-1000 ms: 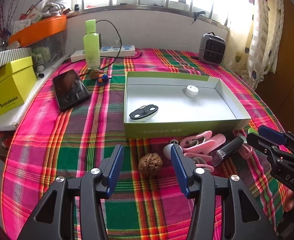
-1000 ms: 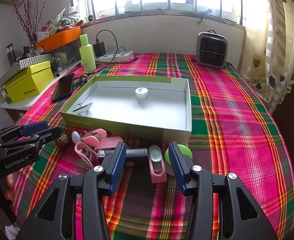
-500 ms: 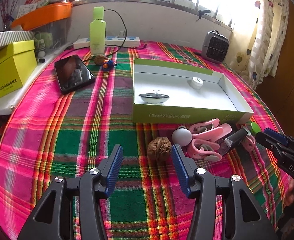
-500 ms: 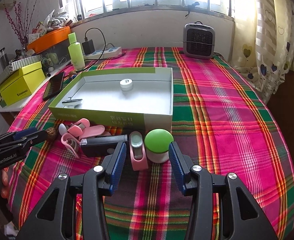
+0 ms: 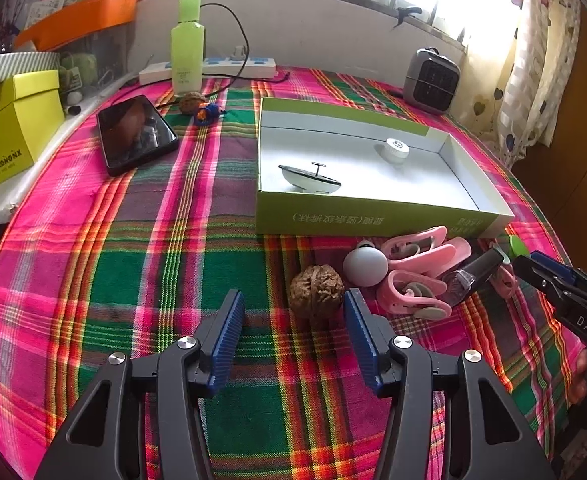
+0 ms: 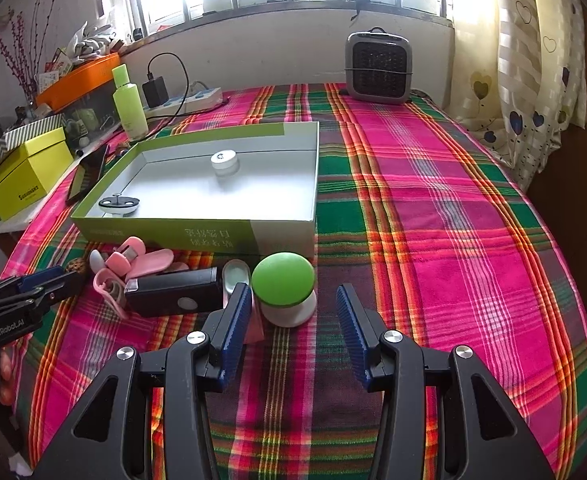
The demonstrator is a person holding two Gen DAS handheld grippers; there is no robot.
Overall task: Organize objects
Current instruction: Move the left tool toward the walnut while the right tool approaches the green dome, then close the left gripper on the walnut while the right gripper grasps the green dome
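Rocked upright, black-topped dish (image 5: 309, 180) shares box (image 5: 373, 216) with cap (image 5: 396, 149).

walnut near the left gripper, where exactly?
Left wrist view: the walnut lies on the cloth just ahead of the open left gripper, nearer its right finger, beside the white ball.

A counter (image 6: 433, 208) under a pink-and-green plaid cloth carries a shallow green-sided box (image 5: 373, 216) near its middle. Just in front of the box lie a walnut (image 5: 316, 293), a white ball (image 5: 365, 266), pink clips (image 5: 421, 276) (several, tangled together), a black case (image 6: 173, 291) and a green-capped knob (image 6: 283, 286). Toward the window sit a phone (image 5: 135, 134), a green bottle (image 5: 187, 46), a power strip (image 5: 213, 68), a second walnut (image 5: 191, 101) and a small heater (image 6: 377, 68).
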